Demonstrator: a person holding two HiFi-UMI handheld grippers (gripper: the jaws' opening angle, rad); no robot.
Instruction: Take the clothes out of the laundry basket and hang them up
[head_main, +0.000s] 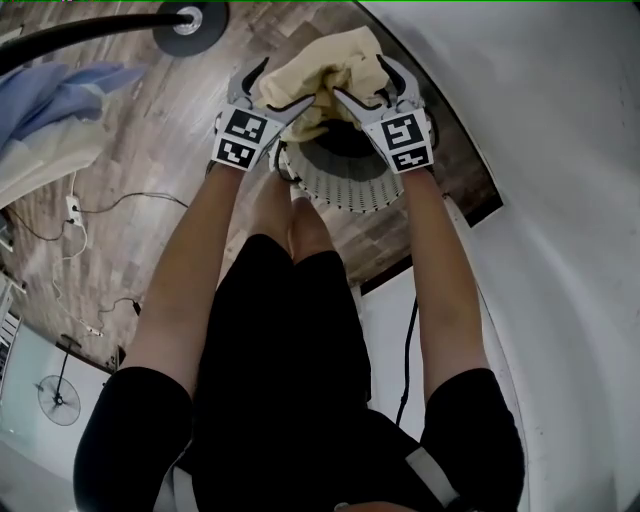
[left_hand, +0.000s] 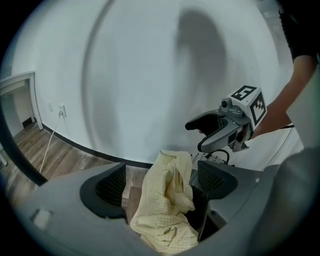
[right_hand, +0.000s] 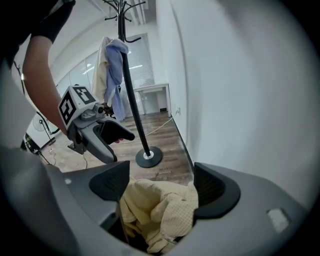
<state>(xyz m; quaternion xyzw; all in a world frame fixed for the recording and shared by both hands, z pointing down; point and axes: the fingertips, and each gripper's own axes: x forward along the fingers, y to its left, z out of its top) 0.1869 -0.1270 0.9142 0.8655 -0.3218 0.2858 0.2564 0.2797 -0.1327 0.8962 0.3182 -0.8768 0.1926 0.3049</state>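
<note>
Crumpled pale-yellow checked cloth (head_main: 330, 70); ribbed, round white basket (head_main: 345, 192)

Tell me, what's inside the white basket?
A crumpled yellow cloth is heaped in the white basket, sticking up above its rim. Whatever lies beneath it is covered, so I cannot tell.

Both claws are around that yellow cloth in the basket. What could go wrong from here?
1. The cloth lies bunched, and the left gripper and right gripper are open around it; they might pinch only a loose fold that slips out.
2. The cloth is heaped over the basket rim, so pulling might drag the basket.
3. Cables lie on the floor; a trailing cloth could snag on the way to the rack.
</note>
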